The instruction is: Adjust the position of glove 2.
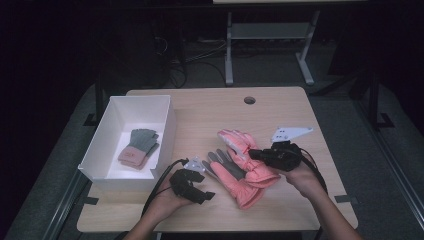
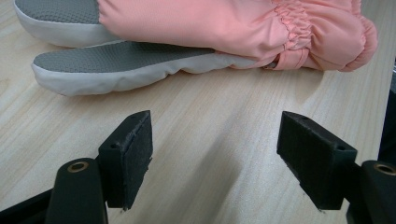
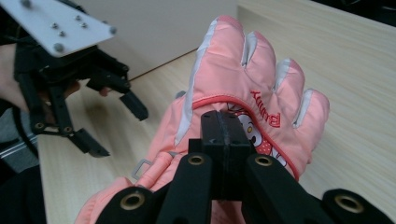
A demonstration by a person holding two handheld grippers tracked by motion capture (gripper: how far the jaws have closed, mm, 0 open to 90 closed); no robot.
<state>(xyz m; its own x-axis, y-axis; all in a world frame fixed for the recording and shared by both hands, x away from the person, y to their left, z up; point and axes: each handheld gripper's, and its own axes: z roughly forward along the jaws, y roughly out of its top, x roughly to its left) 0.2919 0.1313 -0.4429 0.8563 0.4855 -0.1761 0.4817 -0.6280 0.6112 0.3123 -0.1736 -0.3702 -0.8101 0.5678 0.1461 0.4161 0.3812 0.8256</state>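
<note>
A: From the high view, what lies around the white box [image 1: 102, 145]?

B: The box sits at the table's [image 1: 200, 107] left side, with a small grey and pink pair of knit gloves [image 1: 138, 147] inside it. Just right of the box a hand holds the left gripper [image 1: 204, 191], jaws spread wide with nothing between them. Further right of the box lie the pink ski gloves [image 1: 245, 165], one across the other, grey palm up on the lower one. The right gripper [image 1: 253, 154] reaches onto the upper glove from the side away from the box.

A: Is that gripper shut?

B: From above it is too small to tell. The left gripper view adds the wide gap: both black pads hang over bare wood, apart from the pink ski gloves [image 2: 224, 28], whose grey and white fingers and gathered cuff lie just beyond.

A: And the right gripper view?

B: There the jaws stand pressed together at the back of the upper glove, over a cartoon print beside red lettering; whether fabric is pinched I cannot tell. The left gripper [image 3: 114, 126] shows open, in front of the box's wall [image 3: 154, 28].
</note>
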